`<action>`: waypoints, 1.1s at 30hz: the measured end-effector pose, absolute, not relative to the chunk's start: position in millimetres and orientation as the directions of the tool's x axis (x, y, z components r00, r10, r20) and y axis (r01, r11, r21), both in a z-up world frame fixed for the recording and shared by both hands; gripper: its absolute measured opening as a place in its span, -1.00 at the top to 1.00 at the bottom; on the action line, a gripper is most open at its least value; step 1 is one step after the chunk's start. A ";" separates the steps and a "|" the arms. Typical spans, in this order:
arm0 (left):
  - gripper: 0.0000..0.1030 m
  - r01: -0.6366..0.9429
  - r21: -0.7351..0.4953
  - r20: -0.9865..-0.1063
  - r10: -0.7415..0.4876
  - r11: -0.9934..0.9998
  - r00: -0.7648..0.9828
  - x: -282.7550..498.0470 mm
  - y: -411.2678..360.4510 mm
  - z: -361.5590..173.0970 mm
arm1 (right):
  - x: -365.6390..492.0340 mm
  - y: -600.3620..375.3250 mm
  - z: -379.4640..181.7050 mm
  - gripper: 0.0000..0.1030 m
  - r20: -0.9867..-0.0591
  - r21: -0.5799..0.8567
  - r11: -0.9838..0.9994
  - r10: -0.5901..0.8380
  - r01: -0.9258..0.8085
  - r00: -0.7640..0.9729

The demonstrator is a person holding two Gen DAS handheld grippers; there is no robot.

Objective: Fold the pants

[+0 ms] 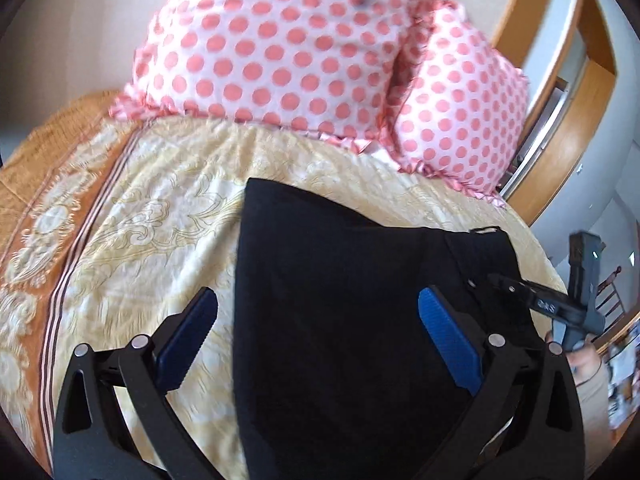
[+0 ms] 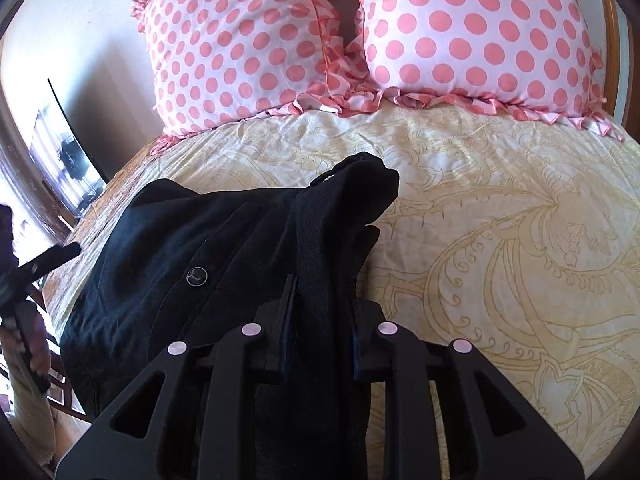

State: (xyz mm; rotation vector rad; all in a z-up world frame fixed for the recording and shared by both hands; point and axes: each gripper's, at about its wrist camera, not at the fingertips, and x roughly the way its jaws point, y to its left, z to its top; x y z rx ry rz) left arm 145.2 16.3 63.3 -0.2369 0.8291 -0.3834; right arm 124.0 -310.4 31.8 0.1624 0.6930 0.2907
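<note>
Right gripper (image 2: 322, 300) is clamped on a bunched ridge of the soft black cotton pants (image 2: 168, 248); left gripper (image 1: 316, 332) hangs spread wide over them, gripping nothing. Looks mid-fold to me: next that pinched edge needs carrying across and laying flat. The pants lie rumpled on the cream, scroll-patterned bedspread (image 2: 500, 220), and beyond sit the puffy, ruffled pink polka-dot pillows (image 2: 460, 28).

Both wrist cams sit low, close over the pants (image 1: 360, 300) (image 2: 192, 248), facing the pillows (image 1: 288, 48) (image 2: 360, 40). Left view angles rightward; right view is squarer. Shared: pants, pillows, bedspread (image 1: 152, 216) (image 2: 500, 220).
</note>
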 end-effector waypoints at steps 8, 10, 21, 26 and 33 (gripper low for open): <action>-0.61 0.221 -0.360 -0.769 -0.422 0.906 0.480 192.5 8.9 31.5 | 132.5 -314.2 28.5 0.37 -0.621 0.279 0.939 0.337 -0.202 0.708; -0.53 0.250 -0.346 -0.776 -0.426 0.904 0.465 193.7 -0.9 32.1 | 135.1 -314.3 28.3 0.32 -0.622 0.287 0.936 0.345 -0.206 0.703; -0.44 0.253 -0.261 -0.812 -0.354 0.932 0.465 201.8 -16.7 30.8 | 140.7 -322.3 23.4 0.24 -0.609 0.348 0.914 0.389 -0.207 0.691; -0.15 0.251 -0.189 -0.815 -0.294 0.949 0.500 197.5 -25.9 31.0 | 138.4 -319.0 23.7 0.29 -0.601 0.320 0.920 0.381 -0.225 0.702; 0.54 0.235 -0.116 -0.797 -0.231 0.965 0.558 189.4 -27.8 40.8 | 133.4 -314.7 27.2 0.51 -0.583 0.294 0.925 0.374 -0.241 0.722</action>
